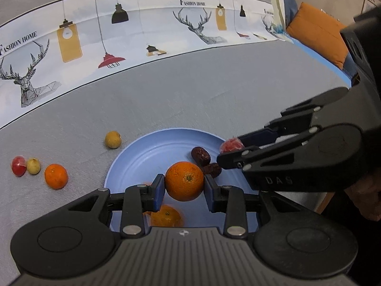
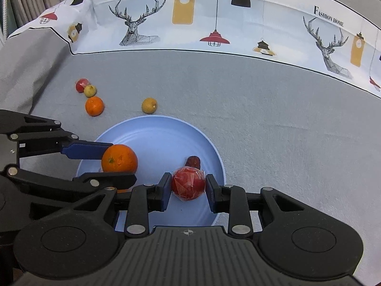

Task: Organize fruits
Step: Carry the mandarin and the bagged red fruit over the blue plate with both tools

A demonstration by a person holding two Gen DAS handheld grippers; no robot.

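Note:
A blue plate lies on the grey cloth. My left gripper is shut on an orange above the plate's near side. My right gripper is shut on a wrapped red fruit above the plate's right part. Two dark red dates and another orange lie on the plate. Left of the plate lie a loose orange, a small red fruit and two yellowish longans.
A printed cloth with deer and lamps rises behind the grey surface. An orange cushion sits at the far right. A hand holds the right gripper.

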